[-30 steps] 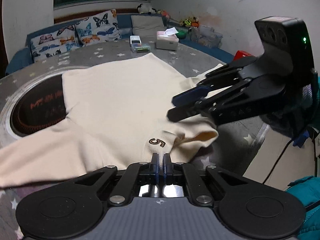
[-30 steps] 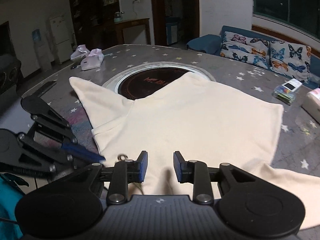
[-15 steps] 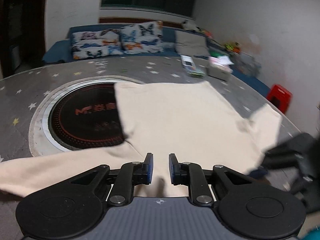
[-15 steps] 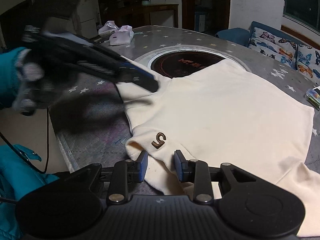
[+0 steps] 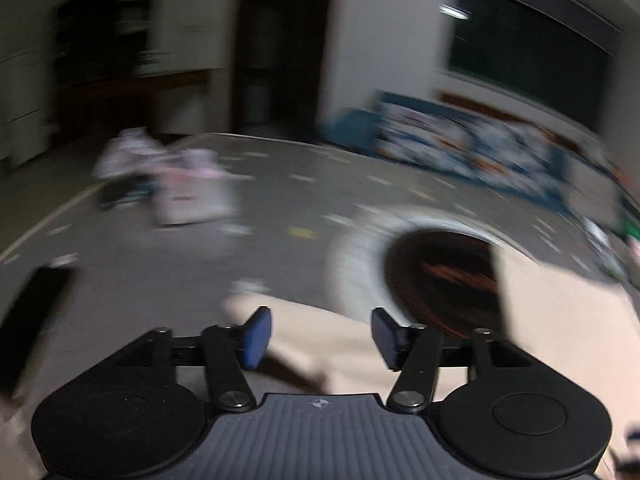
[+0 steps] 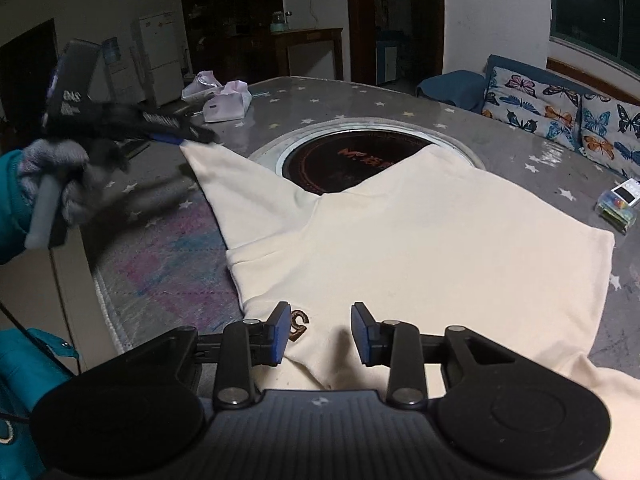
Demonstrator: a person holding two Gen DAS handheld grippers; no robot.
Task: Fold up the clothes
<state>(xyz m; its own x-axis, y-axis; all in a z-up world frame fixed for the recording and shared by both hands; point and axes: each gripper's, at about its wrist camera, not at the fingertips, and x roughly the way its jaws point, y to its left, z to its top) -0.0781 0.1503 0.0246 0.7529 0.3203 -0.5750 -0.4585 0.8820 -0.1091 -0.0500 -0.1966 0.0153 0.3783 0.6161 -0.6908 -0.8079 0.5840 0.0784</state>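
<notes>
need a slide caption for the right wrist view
Right gripper opening over the collar of a cream sweater spread on the starry table, left gripper at its sleeve tip.

Sweatshirt [image 6: 420, 240]: cream, brown "5" emblem [image 6: 299, 322]. Desk [image 6: 360, 96]: grey, white stars. Cushions [image 6: 560, 108]: white, multicoloured butterflies. Sleeve [image 6: 10, 208]: teal. Gripper pads [image 6: 280, 332]: blue. Inset disc [image 6: 340, 164]: black, orange lettering.

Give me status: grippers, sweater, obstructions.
Left gripper opening over sleeve end, nothing pinched. Right gripper opening, hovering at collar. Cream sweater flat, unfolded. Nothing blocking.
</notes>
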